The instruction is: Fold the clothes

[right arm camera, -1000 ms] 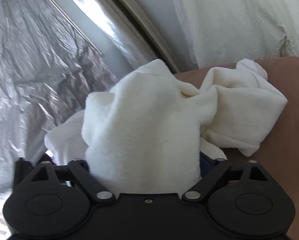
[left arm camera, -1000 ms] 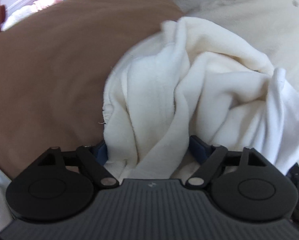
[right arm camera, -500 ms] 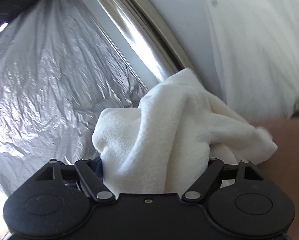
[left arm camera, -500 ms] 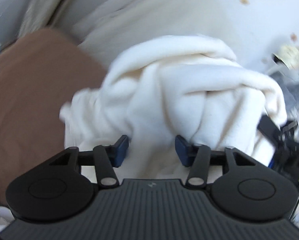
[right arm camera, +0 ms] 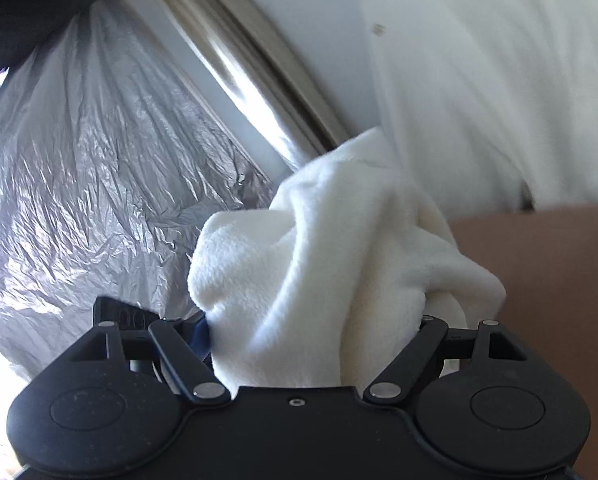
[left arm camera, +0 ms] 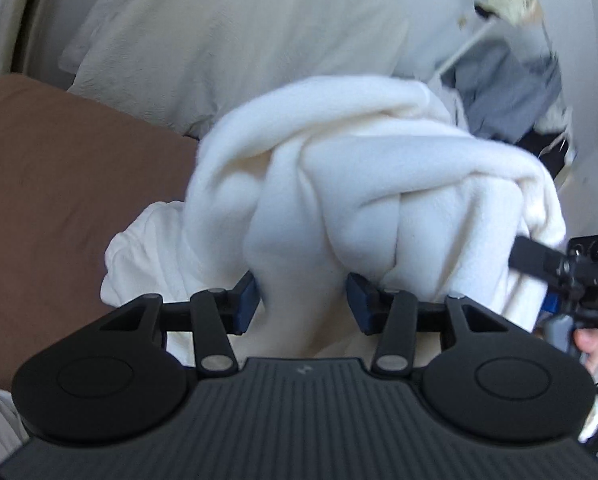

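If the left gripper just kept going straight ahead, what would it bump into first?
The white fleece garment bunched between the left gripper fingers fills its path. Beyond it probably lies the pale bedding, though depth is unclear.

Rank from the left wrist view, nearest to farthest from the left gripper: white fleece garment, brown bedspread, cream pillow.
1. white fleece garment: bunched between the left gripper fingers.
2. brown bedspread: left, below the garment.
3. cream pillow: top, behind both.

A: White garment [left arm camera: 379, 184]? Fleece, soft, matt, fuzzy nap.
B: Brown bedcover [left arm camera: 67, 184] was smooth matt cloth. Sheeting far left [right arm camera: 79, 184] was crinkled glossy plastic; gripper bodies matt black plastic.
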Available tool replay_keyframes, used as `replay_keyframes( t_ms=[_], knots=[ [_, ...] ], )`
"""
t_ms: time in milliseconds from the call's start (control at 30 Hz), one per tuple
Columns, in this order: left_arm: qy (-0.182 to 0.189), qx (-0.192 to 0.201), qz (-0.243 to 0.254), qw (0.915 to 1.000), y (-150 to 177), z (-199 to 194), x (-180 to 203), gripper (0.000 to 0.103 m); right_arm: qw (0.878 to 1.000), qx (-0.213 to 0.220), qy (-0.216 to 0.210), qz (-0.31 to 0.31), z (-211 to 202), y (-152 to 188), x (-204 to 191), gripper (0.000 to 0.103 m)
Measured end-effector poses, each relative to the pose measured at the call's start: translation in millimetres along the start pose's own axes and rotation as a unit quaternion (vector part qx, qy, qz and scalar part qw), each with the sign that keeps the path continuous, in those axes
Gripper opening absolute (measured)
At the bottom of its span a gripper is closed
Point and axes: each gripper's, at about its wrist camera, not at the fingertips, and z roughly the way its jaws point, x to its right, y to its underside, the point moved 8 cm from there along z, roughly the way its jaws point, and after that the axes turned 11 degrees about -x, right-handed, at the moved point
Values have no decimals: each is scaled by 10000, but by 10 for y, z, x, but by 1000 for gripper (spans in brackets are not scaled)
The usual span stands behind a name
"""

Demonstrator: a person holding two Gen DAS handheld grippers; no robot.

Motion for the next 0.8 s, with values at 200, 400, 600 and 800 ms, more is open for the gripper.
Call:
replay_keyframes(
  t_ms=[200, 400, 600, 800],
  knots=[
    [-778, -352, 236, 9961, 645, 392, 200, 40, 9992, -120, -110, 365, -255, 666, 480, 83],
    [-1227, -289, 88, 9920, 635, 411, 369, 24, 9982, -427, -177, 370, -243, 753, 689, 83],
    [-1334, 398, -774, 9872, 493, 120, 585, 24, 9961, -420, -654, 414, -434, 720, 637, 83],
    [-2046, 432, -353, 9773, 289, 233, 1119, 16, 9942, -436, -961, 197, -664, 742, 729, 83]
  ],
)
